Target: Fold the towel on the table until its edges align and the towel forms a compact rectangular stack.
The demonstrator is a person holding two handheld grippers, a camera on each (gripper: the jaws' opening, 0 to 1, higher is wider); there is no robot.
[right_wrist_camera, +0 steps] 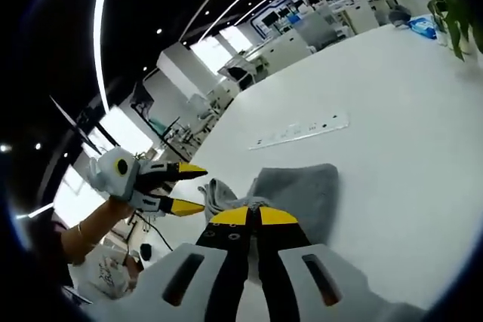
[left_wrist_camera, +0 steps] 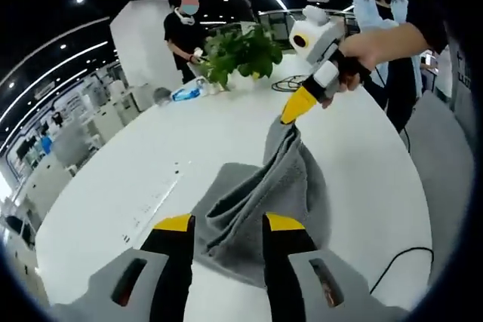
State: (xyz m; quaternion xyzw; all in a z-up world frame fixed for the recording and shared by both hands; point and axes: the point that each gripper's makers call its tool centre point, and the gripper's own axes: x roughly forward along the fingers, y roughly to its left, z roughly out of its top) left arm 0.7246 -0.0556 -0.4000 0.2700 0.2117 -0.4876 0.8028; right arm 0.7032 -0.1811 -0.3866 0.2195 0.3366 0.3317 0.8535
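Hanging from the right gripper [left_wrist_camera: 296, 108], the grey towel [left_wrist_camera: 264, 209] is pinched at one corner and lifted off the white desk [left_wrist_camera: 151, 148], its upper part drawn into a narrow peak while the rest drapes down in loose folds and rests crumpled on the desk surface. In the left gripper view, a hand [left_wrist_camera: 362, 54] holds that gripper from the right, its yellow-tipped fingers closed together on the cloth. The left gripper [left_wrist_camera: 226, 225] sits low in front of the towel with its fingers spread wide, one on each side of the lower bunched folds, and I cannot tell whether they touch the fabric. In the right gripper view, the right gripper [right_wrist_camera: 253, 216] has its fingers pressed together over the gathered towel [right_wrist_camera: 302, 194], which spreads flat on the desk [right_wrist_camera: 377, 111] beyond them; the left gripper [right_wrist_camera: 185, 186] comes in from the left, held in a hand [right_wrist_camera: 113, 205], its fingers parted just beside the bunched edge. A white power strip [right_wrist_camera: 302, 130] lies on the desk beyond the towel, well apart from it. A potted green plant [left_wrist_camera: 241, 54] stands at the far side of the desk, and two people stand behind it.
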